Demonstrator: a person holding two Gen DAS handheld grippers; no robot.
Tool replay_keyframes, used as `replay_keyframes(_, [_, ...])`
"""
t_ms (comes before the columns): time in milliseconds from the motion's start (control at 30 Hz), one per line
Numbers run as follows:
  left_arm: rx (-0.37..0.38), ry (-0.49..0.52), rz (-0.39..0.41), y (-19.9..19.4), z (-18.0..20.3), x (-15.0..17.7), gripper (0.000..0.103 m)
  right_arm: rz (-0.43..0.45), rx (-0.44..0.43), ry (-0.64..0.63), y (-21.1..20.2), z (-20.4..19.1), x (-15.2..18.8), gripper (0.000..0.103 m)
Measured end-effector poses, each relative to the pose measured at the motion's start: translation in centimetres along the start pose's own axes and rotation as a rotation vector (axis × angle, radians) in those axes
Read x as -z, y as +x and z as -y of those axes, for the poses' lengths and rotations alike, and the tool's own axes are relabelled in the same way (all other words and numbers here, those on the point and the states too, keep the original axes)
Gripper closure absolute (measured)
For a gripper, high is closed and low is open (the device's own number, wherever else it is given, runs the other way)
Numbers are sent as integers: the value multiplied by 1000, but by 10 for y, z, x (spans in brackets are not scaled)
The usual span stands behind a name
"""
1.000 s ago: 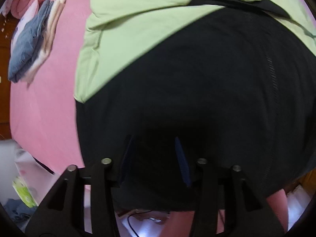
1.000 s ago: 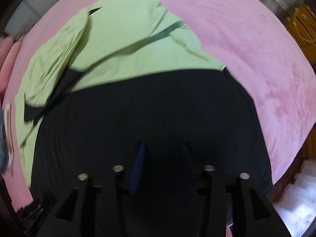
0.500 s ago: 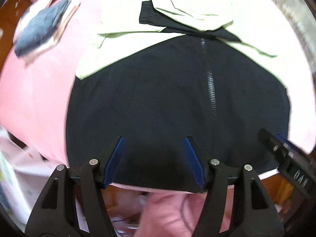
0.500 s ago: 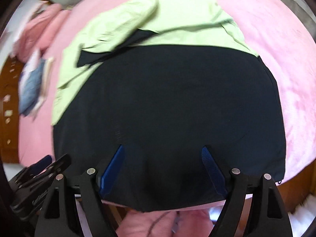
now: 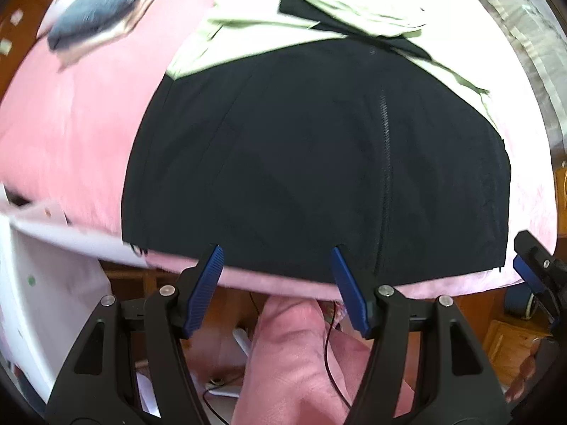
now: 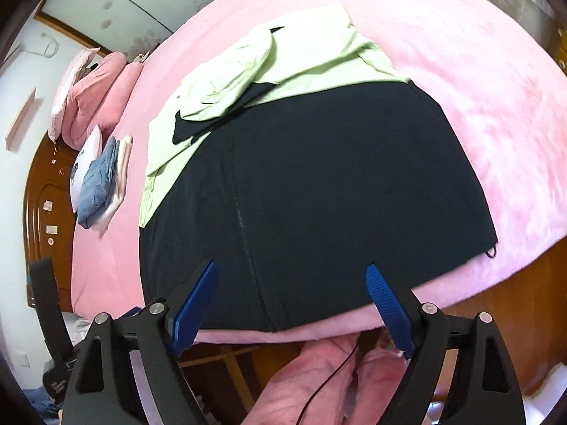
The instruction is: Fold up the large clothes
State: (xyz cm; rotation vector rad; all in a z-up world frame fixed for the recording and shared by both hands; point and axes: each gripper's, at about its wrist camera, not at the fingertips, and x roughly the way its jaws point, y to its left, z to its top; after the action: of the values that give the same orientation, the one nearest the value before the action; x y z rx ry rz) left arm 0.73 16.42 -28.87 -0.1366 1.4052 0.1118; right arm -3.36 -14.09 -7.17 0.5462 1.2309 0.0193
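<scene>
With both jaws standing wide and empty, the right gripper [image 6: 290, 308], just opened further, and left gripper [image 5: 276, 288] hang above the near hem of the jacket [image 6: 319, 184], spread flat on the bed [image 6: 496, 106]. Grabbing one layer could drag it crooked.

Black-and-lime jacket [image 6: 312, 184] spread flat on pink bed [image 6: 478, 113], centre of frame; black lower half nearest, zip running down left of centre, lime sleeve folded across upper left. Right gripper [image 6: 290, 304] at bottom centre, jaws just been opening, wide apart, nothing between them, over jacket hem. Folded clothes stack [image 6: 101, 180] at left; pink pillows [image 6: 95, 88] upper left.
</scene>
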Motion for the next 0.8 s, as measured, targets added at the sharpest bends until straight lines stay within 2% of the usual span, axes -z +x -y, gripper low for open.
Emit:
replay_keyframes(100, [13, -56, -28, 10, -23, 8, 41, -5, 27, -41, 8, 16, 2, 16])
replay_keyframes(233, [-44, -93, -96, 32, -53, 16, 38, 4, 62, -79, 12, 45, 7, 16])
replay_keyframes(333, [-70, -141, -128, 45, -75, 23, 38, 9, 71, -61, 14, 73, 9, 17])
replay_keyframes(433, [-102, -209, -130, 51, -97, 32, 38, 26, 107, -42, 16, 108, 8, 16])
replay_keyframes(600, [-161, -252, -111, 56, -116, 46, 38, -4, 140, 19, 37, 158, -2, 16])
replay_keyframes(733, [-153, -297, -111, 63, -129, 60, 38, -19, 145, 114, 46, 198, -9, 16])
replay_keyframes(800, [-138, -334, -103, 66, -135, 64, 38, -25, 192, 133, 53, 209, -13, 16])
